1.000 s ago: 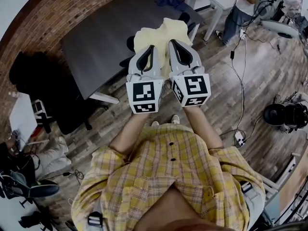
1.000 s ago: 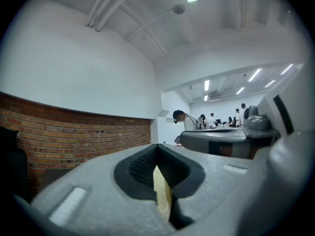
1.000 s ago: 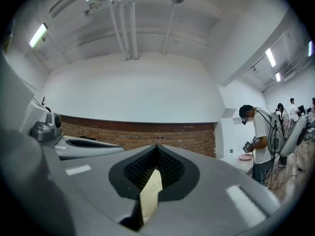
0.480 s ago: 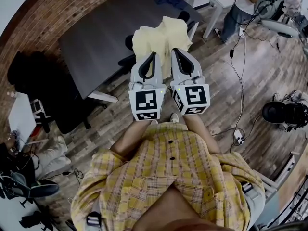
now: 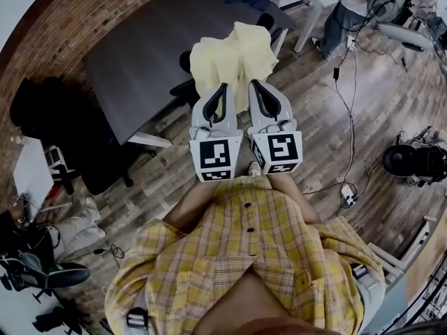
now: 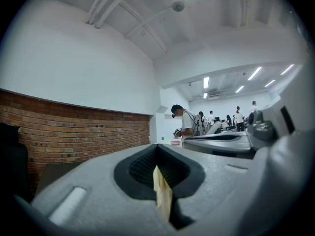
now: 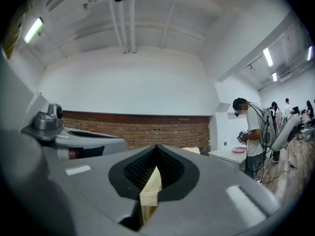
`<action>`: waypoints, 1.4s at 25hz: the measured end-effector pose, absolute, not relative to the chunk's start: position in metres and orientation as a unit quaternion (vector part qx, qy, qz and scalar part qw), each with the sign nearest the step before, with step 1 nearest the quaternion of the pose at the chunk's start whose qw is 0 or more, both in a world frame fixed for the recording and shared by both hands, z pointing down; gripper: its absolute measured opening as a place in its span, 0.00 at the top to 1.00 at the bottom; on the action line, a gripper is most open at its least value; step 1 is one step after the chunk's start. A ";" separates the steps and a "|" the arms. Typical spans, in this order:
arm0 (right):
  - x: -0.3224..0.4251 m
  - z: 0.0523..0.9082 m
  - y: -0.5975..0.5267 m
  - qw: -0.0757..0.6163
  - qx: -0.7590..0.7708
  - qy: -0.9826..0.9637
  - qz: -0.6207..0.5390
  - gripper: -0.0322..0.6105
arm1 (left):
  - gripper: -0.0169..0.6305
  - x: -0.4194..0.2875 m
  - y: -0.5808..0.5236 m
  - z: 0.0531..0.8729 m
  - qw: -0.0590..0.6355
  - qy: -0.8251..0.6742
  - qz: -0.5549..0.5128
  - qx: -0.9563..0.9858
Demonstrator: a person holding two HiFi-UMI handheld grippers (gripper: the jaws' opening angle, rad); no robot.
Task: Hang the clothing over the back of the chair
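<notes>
Pale yellow clothing (image 5: 234, 58) hangs bunched in soft, loose folds right above the chair (image 5: 183, 89), held up at its near edge and not yet resting on the chair back. The left gripper (image 5: 222, 89) has its jaws clenched on a thin fold of the fabric (image 6: 162, 198); the right gripper (image 7: 152, 181), just beside it, is likewise grasping a woven-looking hem (image 7: 149, 193).

Over the last second both grippers have drawn slightly back from the chair toward the person's checked shirt (image 5: 251, 250). The cloth now shows broader and fuller than before. That suggests the garment is lifted clear and poised. Spreading it and lowering it across the back is probably what remains.

Only dark parts of the chair show from under the fabric, so where the back lies I cannot tell exactly. Beyond the chair stands a matte dark grey desk (image 5: 140, 54) with a flat top. Worn wooden planks of the floor (image 5: 363, 117) run around the chair, and a rough brick wall (image 6: 74, 127) closes the room behind the desk.
</notes>
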State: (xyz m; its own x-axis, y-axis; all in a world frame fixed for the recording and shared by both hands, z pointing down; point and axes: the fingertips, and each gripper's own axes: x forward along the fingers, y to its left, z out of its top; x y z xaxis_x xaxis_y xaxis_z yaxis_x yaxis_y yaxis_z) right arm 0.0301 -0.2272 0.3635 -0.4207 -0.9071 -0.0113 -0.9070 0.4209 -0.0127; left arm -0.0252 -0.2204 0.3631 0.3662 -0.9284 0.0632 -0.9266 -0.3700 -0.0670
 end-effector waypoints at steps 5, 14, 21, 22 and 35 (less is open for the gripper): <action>0.027 0.375 -0.225 -0.002 -0.535 0.845 -0.006 0.95 | 0.97 -0.033 -0.223 0.375 0.003 0.565 -0.053 -0.823; 0.021 0.396 -0.216 -0.019 -0.528 0.849 -0.010 0.96 | 0.97 -0.032 -0.210 0.396 -0.003 0.558 -0.068 -0.827; 0.017 0.403 -0.211 -0.022 -0.523 0.852 -0.006 0.95 | 0.97 -0.032 -0.209 0.408 -0.012 0.553 -0.068 -0.831; 0.017 0.404 -0.211 -0.022 -0.522 0.853 -0.008 0.95 | 0.97 -0.032 -0.209 0.410 -0.013 0.553 -0.068 -0.831; 0.026 0.409 -0.212 -0.023 -0.529 0.848 -0.023 0.95 | 0.97 -0.030 -0.207 0.413 -0.019 0.553 -0.066 -0.830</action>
State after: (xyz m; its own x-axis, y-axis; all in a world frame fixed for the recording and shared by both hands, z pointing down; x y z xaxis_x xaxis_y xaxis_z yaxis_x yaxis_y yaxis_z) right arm 0.0262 -0.2123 0.4093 -0.4401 -0.8957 0.0637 -0.8978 0.4401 -0.0148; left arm -0.0302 -0.2072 0.4134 0.3795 -0.9159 0.1307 -0.9209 -0.3876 -0.0422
